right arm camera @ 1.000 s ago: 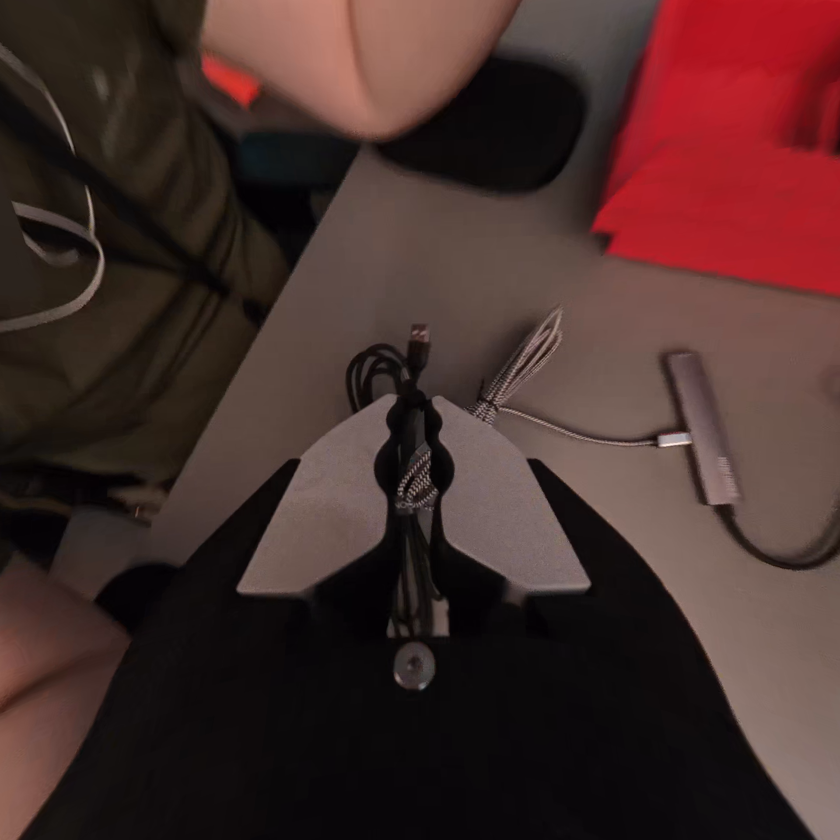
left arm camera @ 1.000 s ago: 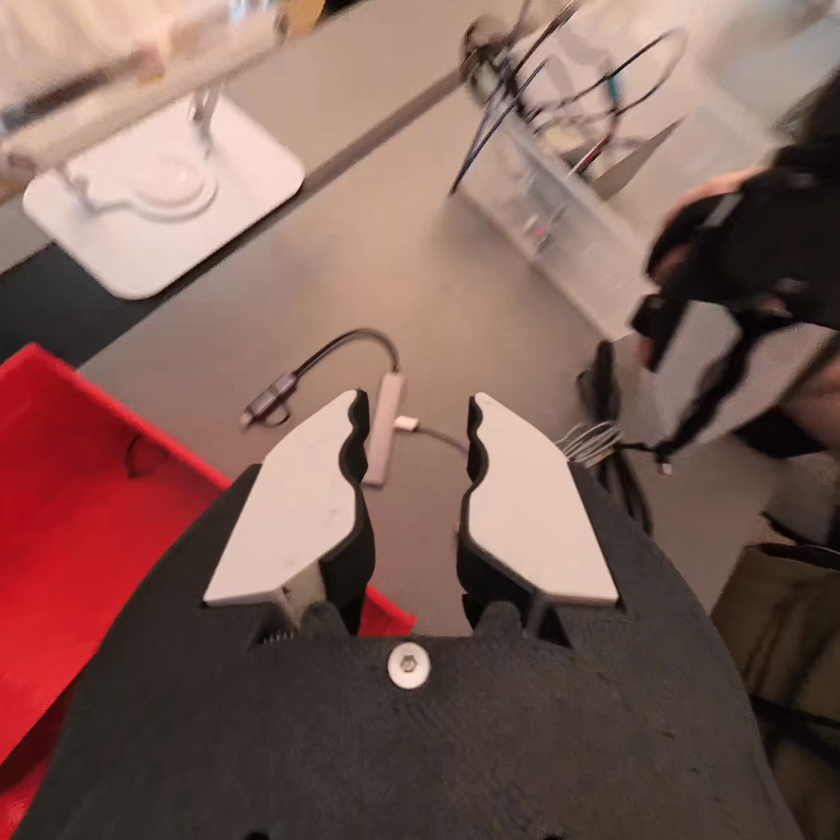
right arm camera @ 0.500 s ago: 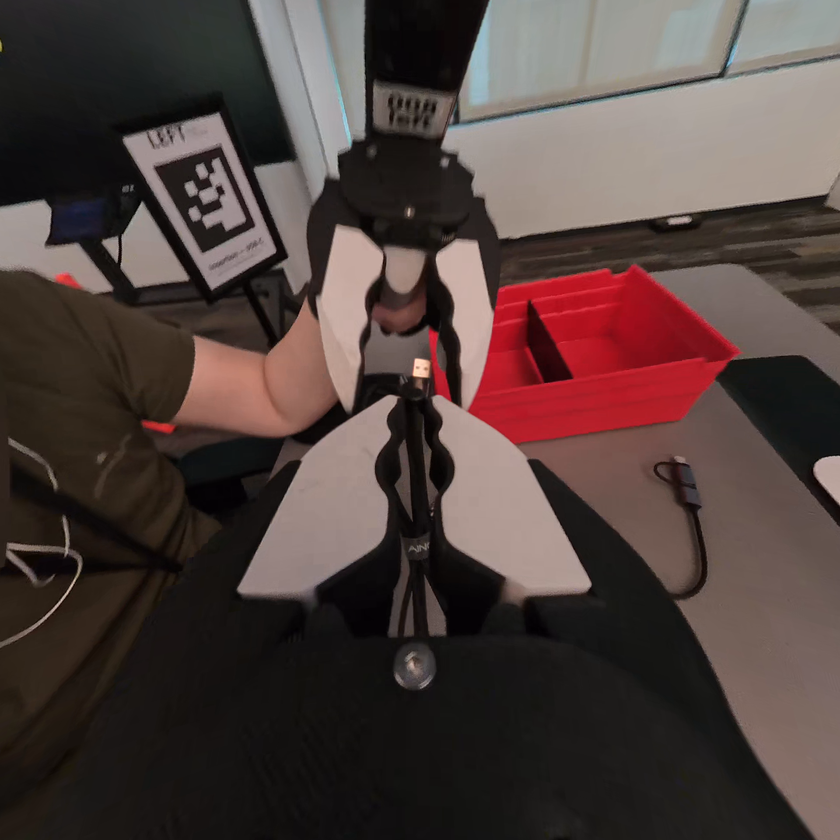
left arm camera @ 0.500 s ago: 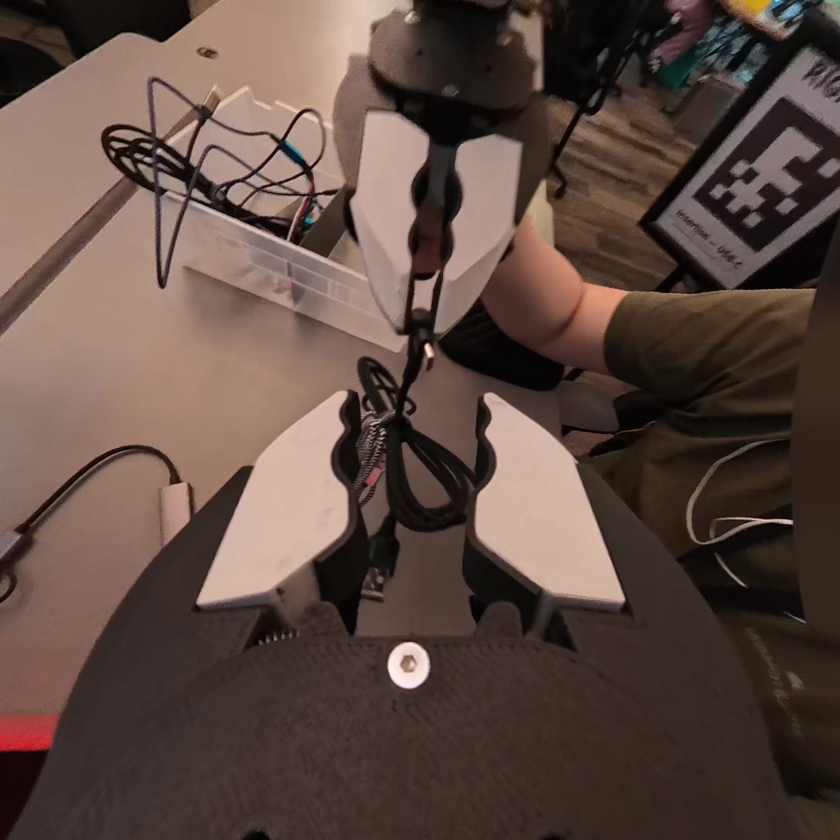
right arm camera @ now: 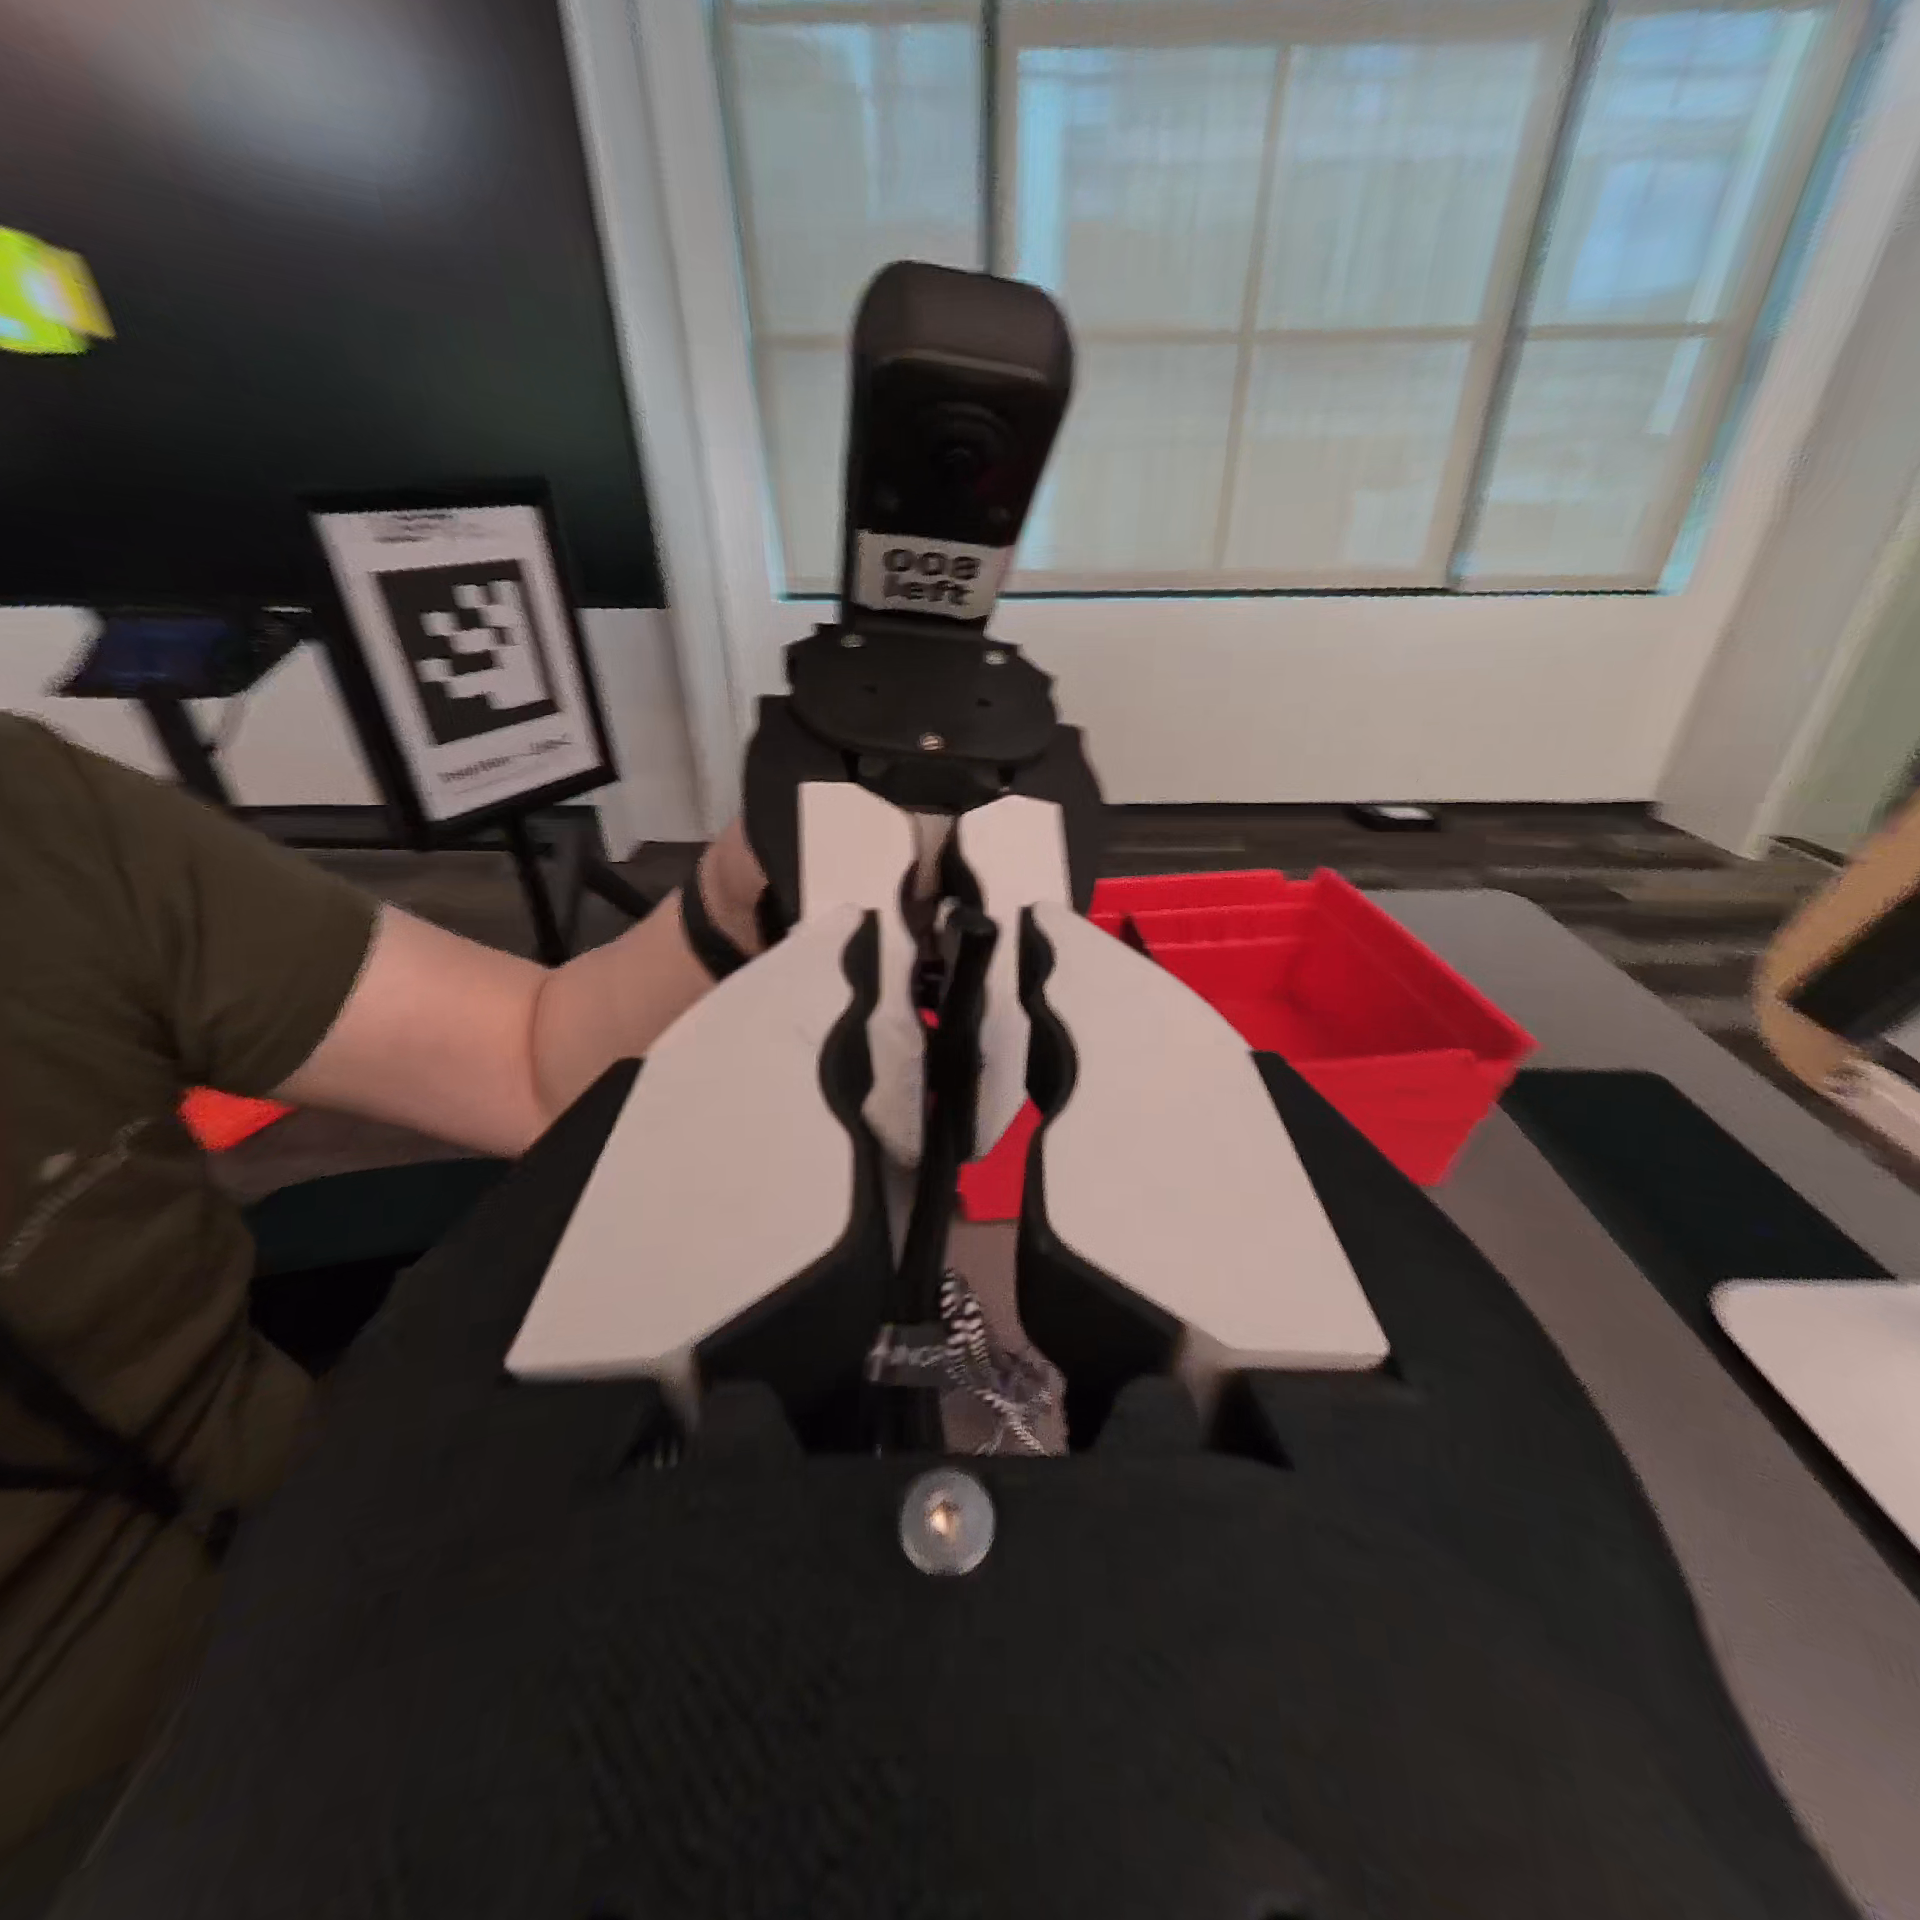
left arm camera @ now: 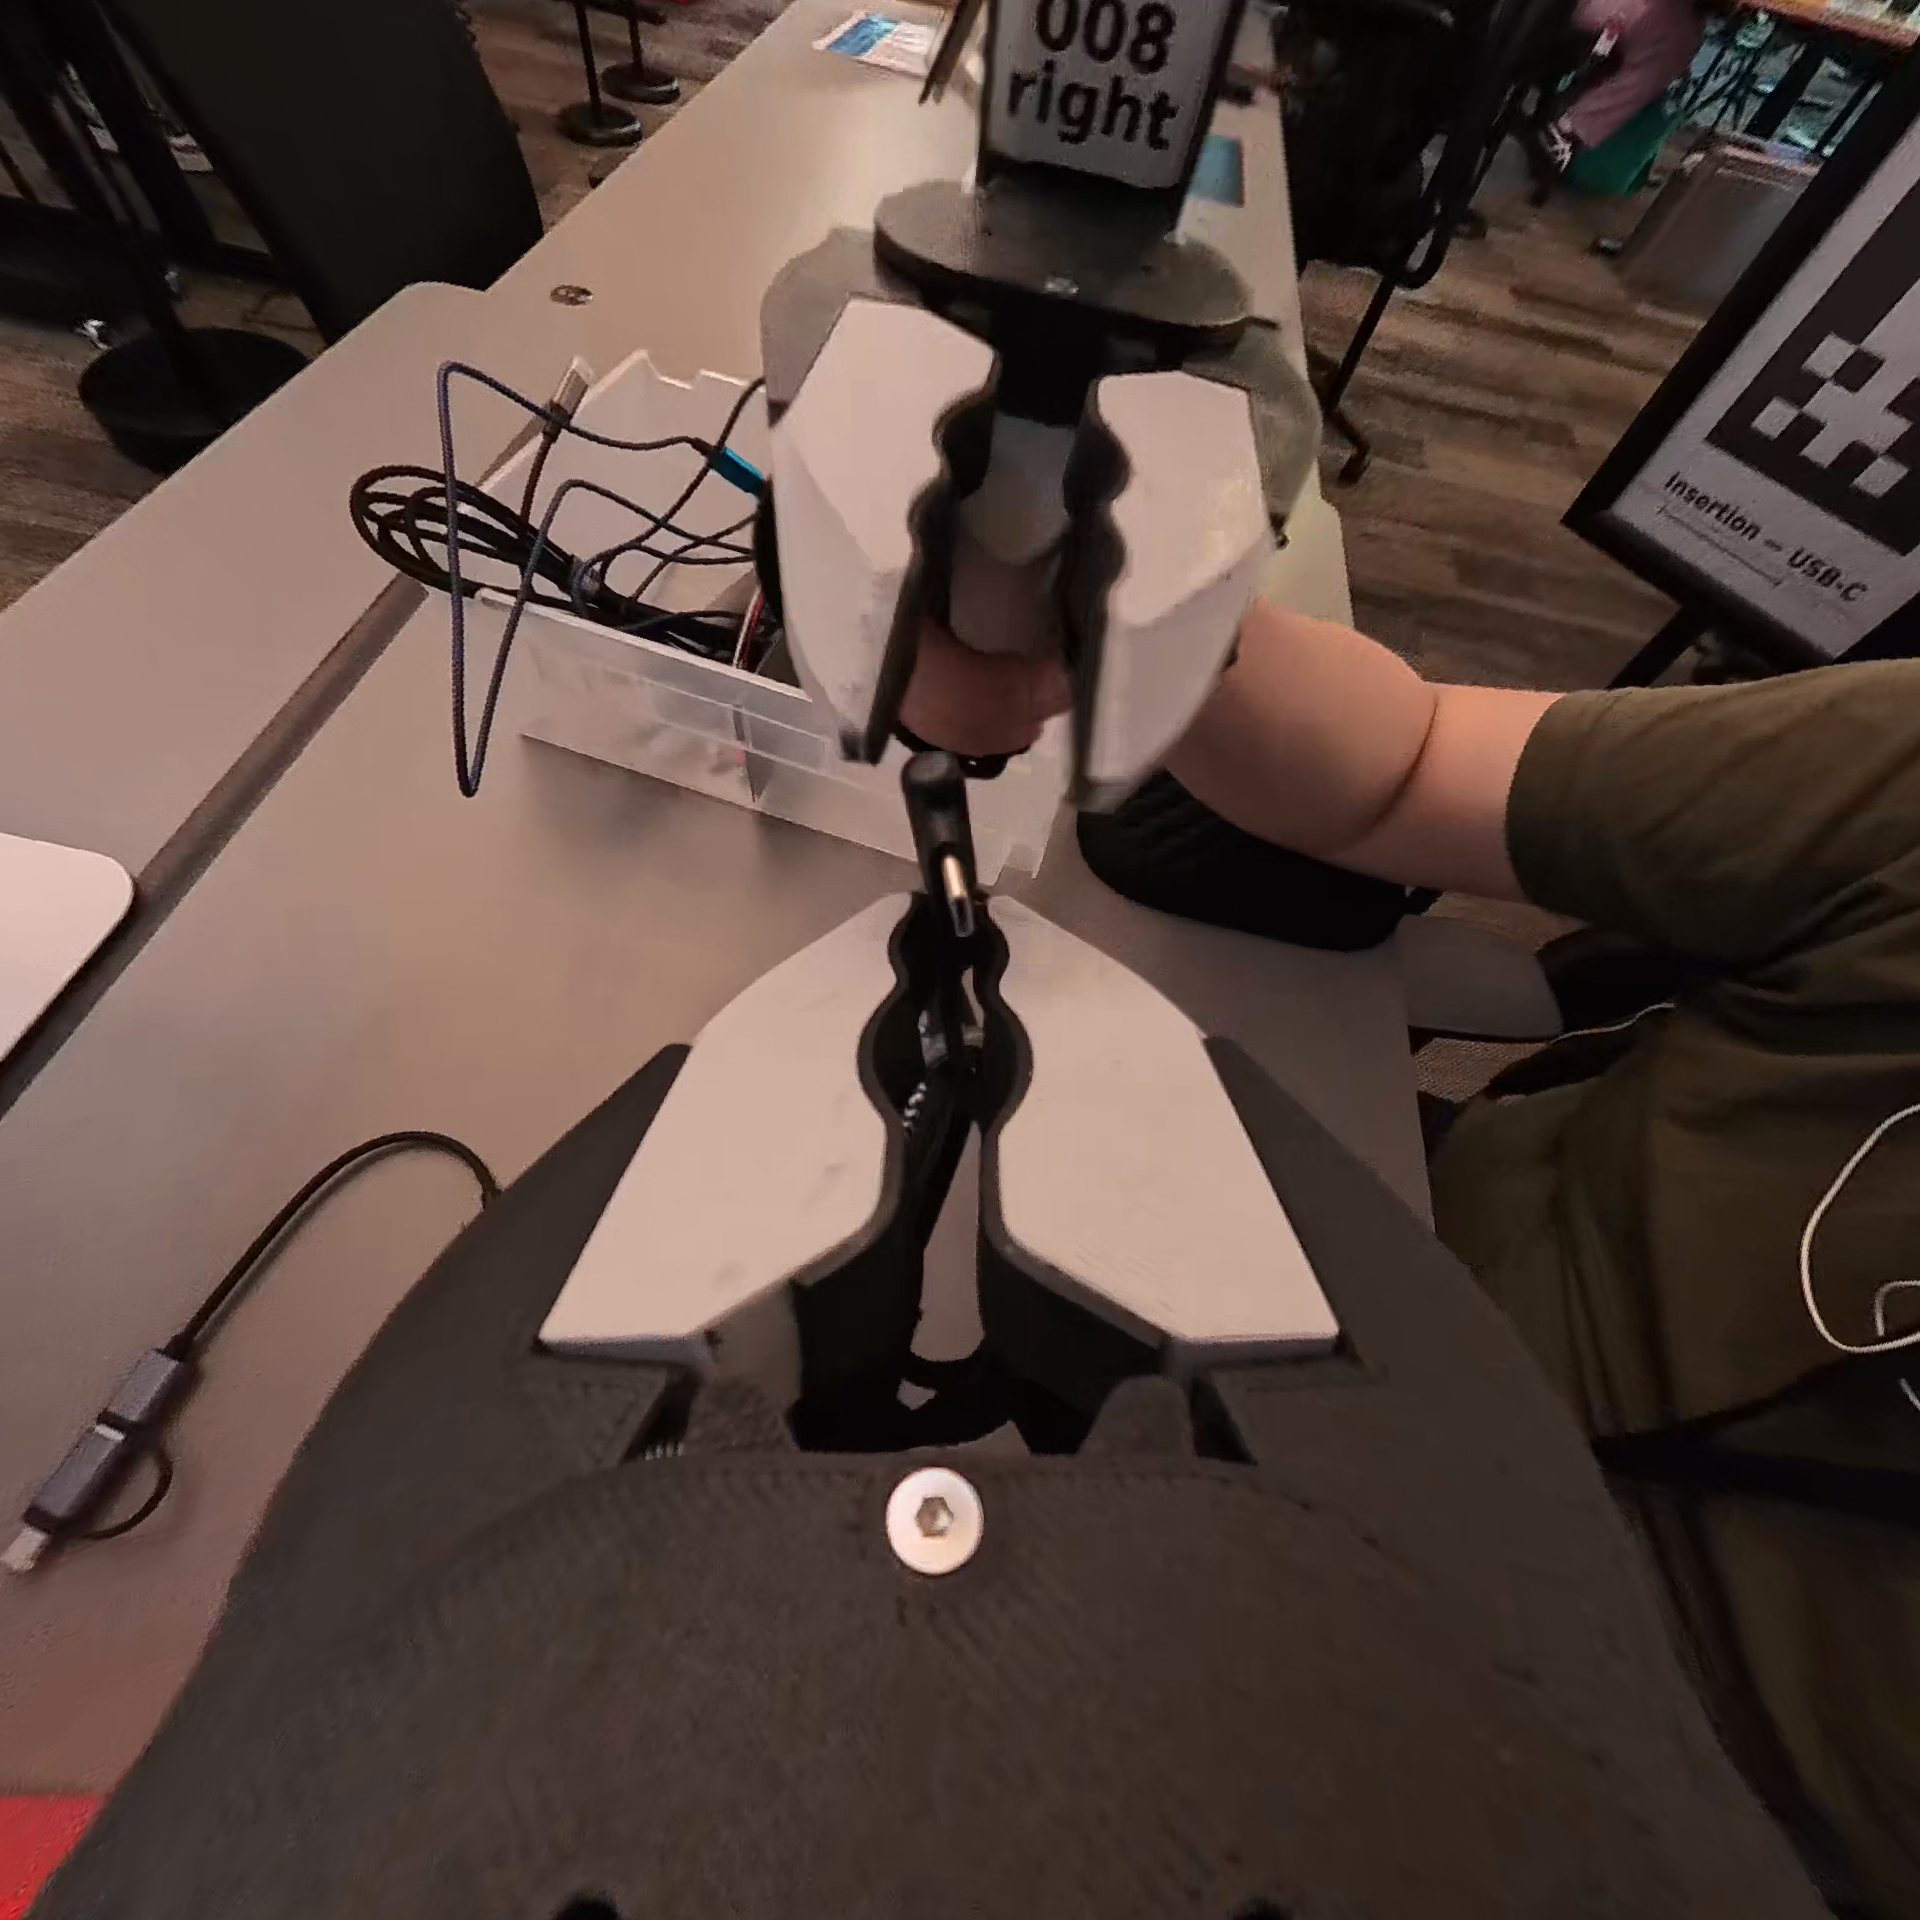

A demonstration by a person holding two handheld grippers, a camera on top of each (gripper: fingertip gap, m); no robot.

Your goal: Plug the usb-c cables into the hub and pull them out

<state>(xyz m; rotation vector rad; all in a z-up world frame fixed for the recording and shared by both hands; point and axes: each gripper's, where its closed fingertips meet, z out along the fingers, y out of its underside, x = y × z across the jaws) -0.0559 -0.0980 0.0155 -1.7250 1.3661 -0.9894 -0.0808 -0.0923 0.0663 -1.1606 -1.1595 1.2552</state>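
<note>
My left gripper is shut on a black usb-c cable, held up above the grey table. The cable's plug sticks out past the fingertips. My right gripper faces it, open, with the plug just in front of its jaws. In the right wrist view my right gripper is open, and the left gripper's shut tips and the black cable lie between its fingers. The hub is hidden; only its lead and adapter plug lie at the left.
A clear box of tangled cables stands behind on the table. A red bin sits at the table's far side. A white stand base is at the right. A person's arm and sign boards are close by.
The right gripper has let go of the black cable and opened. The left gripper has shut on the cable. Both have lifted higher and closer together.
</note>
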